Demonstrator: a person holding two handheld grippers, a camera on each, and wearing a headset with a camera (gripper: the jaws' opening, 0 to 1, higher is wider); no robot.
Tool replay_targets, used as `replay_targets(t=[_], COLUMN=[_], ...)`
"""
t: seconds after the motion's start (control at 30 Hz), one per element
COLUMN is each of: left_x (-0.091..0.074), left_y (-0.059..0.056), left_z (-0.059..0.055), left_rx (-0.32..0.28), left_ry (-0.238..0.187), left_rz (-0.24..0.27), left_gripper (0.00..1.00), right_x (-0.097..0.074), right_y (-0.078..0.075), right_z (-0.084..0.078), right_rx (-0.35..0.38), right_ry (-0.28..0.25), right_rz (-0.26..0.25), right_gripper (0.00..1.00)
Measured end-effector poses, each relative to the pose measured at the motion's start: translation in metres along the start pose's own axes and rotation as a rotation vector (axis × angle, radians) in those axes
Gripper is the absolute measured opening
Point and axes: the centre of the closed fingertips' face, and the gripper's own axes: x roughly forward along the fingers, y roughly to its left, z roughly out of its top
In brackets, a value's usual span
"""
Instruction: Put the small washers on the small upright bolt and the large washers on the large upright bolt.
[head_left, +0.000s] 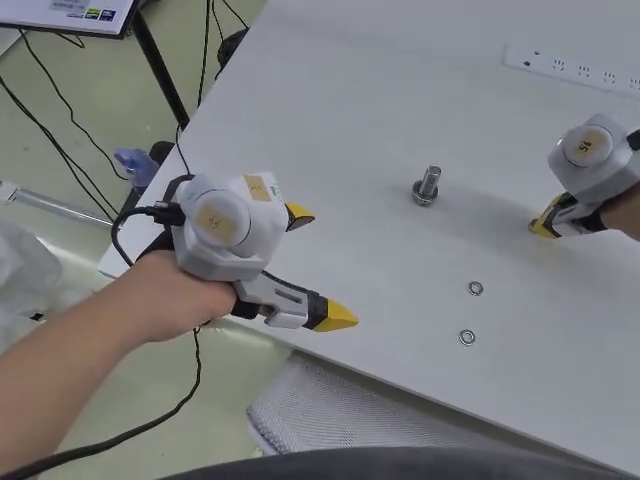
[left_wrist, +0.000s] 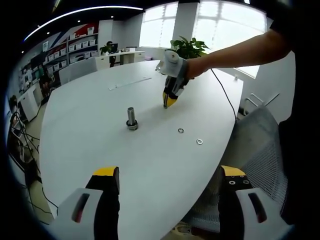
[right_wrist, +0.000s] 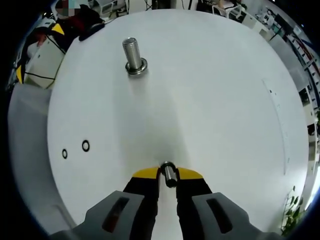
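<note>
On table (head_left: 350, 100), right gripper (right_wrist: 168, 173) pinching small bolt (right_wrist: 169, 172), shank mostly hidden, left gripper (left_wrist: 169, 172) spread.

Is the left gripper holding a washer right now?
No, the left gripper stands wide open and empty, while both washers lie flat on the table.

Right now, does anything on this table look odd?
Slightly: one bolt stands upright on the table, while the right gripper pinches a small metal cylinder, perhaps the second bolt. Nothing looks spilled or damaged.

An office: big white table (left_wrist: 90, 115), shelves (left_wrist: 82, 45), desks (left_wrist: 125, 54), bright windows (left_wrist: 155, 30).
</note>
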Motion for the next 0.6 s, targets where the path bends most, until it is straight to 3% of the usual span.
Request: replay_targets(t=[0.5,0.6], left_x=[0.0007,-0.0001], left_y=[-0.0019,-0.0014], left_z=[0.0011,0.0005], left_rx=[0.003,0.004], left_ry=[0.001,0.004], left_rz=[-0.003,-0.001], left_gripper=[0.79,0.79], right_x=[0.0007,0.0010], right_y=[0.0001,-0.0004], right_z=[-0.0014,0.0004], right_rx=[0.020,0.019], right_ry=[-0.004,-0.011], right_rz=[0.003,0.001], right_gripper=[0.14,0.18])
